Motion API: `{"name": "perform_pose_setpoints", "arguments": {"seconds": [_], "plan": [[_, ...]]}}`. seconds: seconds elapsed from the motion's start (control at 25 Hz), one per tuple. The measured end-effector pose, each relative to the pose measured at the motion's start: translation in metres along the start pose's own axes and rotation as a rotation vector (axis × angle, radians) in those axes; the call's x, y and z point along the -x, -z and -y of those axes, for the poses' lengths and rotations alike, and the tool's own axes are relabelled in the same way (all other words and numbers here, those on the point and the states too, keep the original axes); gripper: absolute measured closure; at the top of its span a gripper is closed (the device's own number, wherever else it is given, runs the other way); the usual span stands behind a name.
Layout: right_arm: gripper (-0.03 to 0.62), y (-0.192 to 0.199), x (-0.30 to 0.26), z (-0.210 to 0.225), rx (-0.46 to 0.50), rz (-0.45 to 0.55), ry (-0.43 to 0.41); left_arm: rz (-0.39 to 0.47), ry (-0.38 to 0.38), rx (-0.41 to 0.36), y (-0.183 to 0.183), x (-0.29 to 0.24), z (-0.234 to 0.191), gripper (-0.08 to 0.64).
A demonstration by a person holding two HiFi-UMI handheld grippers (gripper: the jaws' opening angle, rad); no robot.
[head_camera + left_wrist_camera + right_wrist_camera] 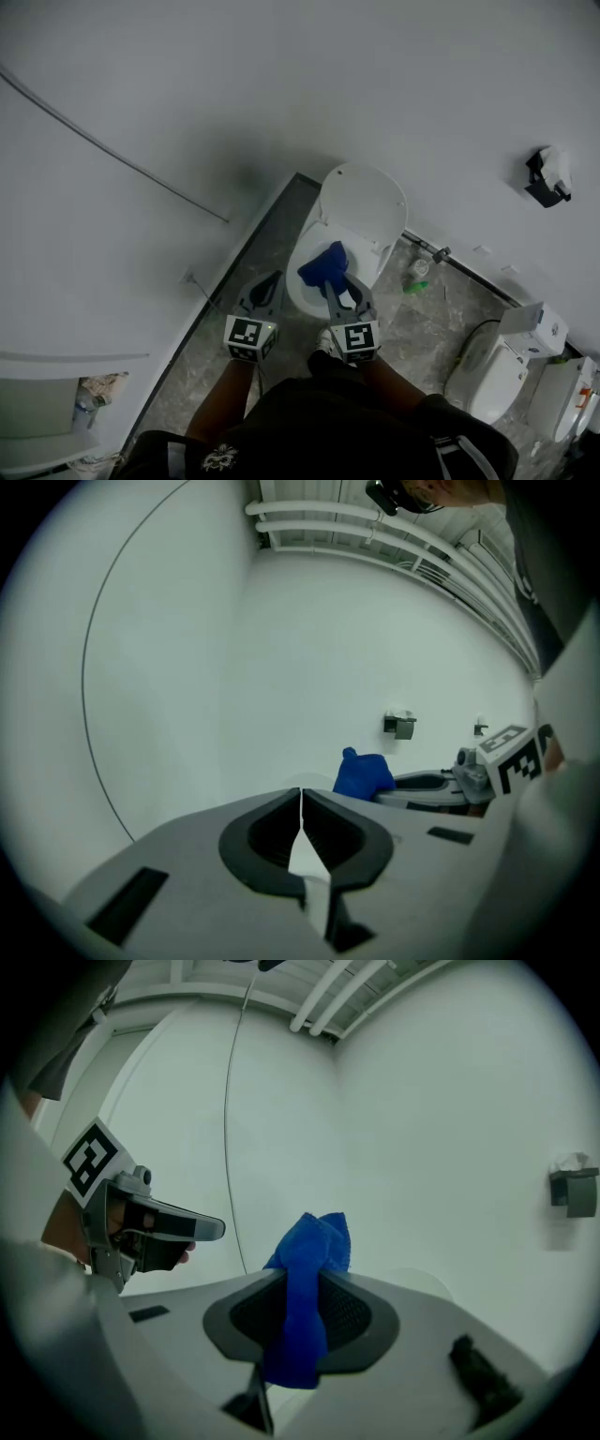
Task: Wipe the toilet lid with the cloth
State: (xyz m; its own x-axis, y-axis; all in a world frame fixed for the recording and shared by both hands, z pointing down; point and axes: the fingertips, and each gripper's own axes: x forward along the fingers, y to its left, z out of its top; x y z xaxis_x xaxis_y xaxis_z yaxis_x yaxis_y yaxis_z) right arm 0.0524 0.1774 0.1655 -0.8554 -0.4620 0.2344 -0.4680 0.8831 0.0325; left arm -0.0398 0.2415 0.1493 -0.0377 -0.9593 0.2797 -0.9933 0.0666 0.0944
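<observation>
A white toilet stands against the wall, its lid (365, 198) raised and the seat (305, 281) below it. My right gripper (335, 279) is shut on a blue cloth (324, 263) and holds it over the bowl's near side. In the right gripper view the cloth (314, 1241) is pinched between the jaws of the right gripper (302, 1283) and bunches above them. My left gripper (266, 284) hovers left of the bowl, shut and empty; its jaws (300, 803) meet with nothing between. From there the cloth (364, 775) shows to the right.
A paper holder (548, 176) hangs on the wall at the right. A green bottle (415, 287) and a pipe (439, 252) lie right of the toilet. More white fixtures (506, 366) stand at the far right. A shelf (56, 394) is at the lower left.
</observation>
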Motion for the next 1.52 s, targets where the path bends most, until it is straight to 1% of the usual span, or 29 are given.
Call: {"name": "perform_pose_setpoints", "arguments": {"seconds": [0.12, 0.28, 0.4, 0.44, 0.52, 0.6, 0.8, 1.0, 1.12, 1.24, 1.36, 1.52], "plan": [[0.503, -0.004, -0.019, 0.024, -0.008, 0.005, 0.026, -0.015, 0.013, -0.029, -0.012, -0.027, -0.009, 0.545], [0.503, -0.011, -0.024, 0.051, 0.000, 0.009, 0.062, -0.027, 0.056, -0.072, -0.024, -0.053, -0.015, 0.545], [0.503, -0.015, -0.035, 0.072, -0.007, 0.018, 0.110, -0.014, 0.082, -0.123, -0.043, -0.078, -0.023, 0.545], [0.503, -0.016, -0.038, 0.078, -0.007, 0.022, 0.129, -0.009, 0.091, -0.128, -0.045, -0.088, -0.025, 0.545], [0.503, -0.015, -0.046, 0.088, 0.001, 0.015, 0.167, -0.011, 0.120, -0.103, -0.040, -0.107, -0.030, 0.545], [0.503, -0.013, -0.060, 0.097, 0.005, 0.000, 0.205, -0.031, 0.154, -0.088, -0.032, -0.128, -0.040, 0.545], [0.503, -0.003, -0.097, 0.112, 0.010, -0.034, 0.290, -0.067, 0.239, -0.092, -0.021, -0.177, -0.054, 0.545], [0.503, 0.022, -0.142, 0.126, 0.049, -0.048, 0.375, -0.096, 0.328, -0.083, 0.013, -0.229, -0.066, 0.545], [0.503, 0.039, -0.169, 0.145, 0.066, -0.044, 0.443, -0.093, 0.354, -0.101, 0.026, -0.264, -0.072, 0.545], [0.503, 0.055, -0.194, 0.161, 0.070, -0.030, 0.508, -0.094, 0.364, -0.139, 0.035, -0.298, -0.081, 0.545], [0.503, 0.074, -0.218, 0.175, 0.058, -0.021, 0.552, -0.087, 0.371, -0.155, 0.045, -0.330, -0.087, 0.544], [0.503, 0.097, -0.245, 0.201, 0.040, -0.020, 0.596, -0.093, 0.412, -0.110, 0.051, -0.355, -0.090, 0.545]]}}
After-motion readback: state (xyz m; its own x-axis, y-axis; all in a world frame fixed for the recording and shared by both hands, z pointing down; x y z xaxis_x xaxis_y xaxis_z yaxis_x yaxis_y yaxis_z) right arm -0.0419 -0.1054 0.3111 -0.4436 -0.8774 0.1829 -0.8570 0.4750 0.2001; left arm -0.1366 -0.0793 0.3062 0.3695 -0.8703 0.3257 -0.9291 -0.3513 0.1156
